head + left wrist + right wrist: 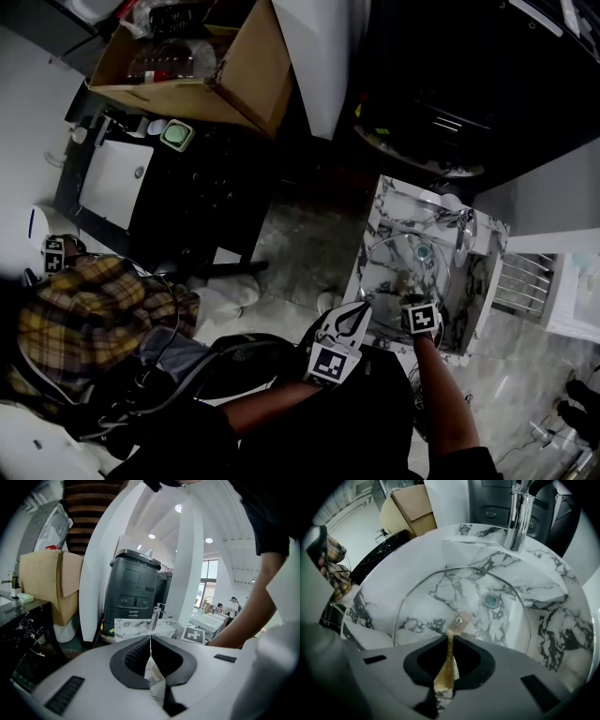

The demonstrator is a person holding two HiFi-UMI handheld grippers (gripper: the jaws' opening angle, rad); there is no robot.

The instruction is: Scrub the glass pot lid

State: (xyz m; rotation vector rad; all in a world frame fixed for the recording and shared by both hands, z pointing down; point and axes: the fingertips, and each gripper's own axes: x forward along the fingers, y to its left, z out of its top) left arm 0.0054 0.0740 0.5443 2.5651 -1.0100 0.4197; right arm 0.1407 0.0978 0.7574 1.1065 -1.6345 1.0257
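The glass pot lid, clear with a thin metal rim, lies in the white marble sink. Its brown wooden handle, fixed with a screw, runs back between the jaws of my right gripper, which is shut on it. In the head view the lid sits in the sink, with the right gripper at its near edge. My left gripper hovers just left of the sink. In its own view the left gripper is shut with nothing between its jaws.
A chrome faucet stands at the sink's far rim above the drain. A cardboard box sits on a black table at the left. A person in a plaid shirt crouches nearby. A wire rack stands right of the sink.
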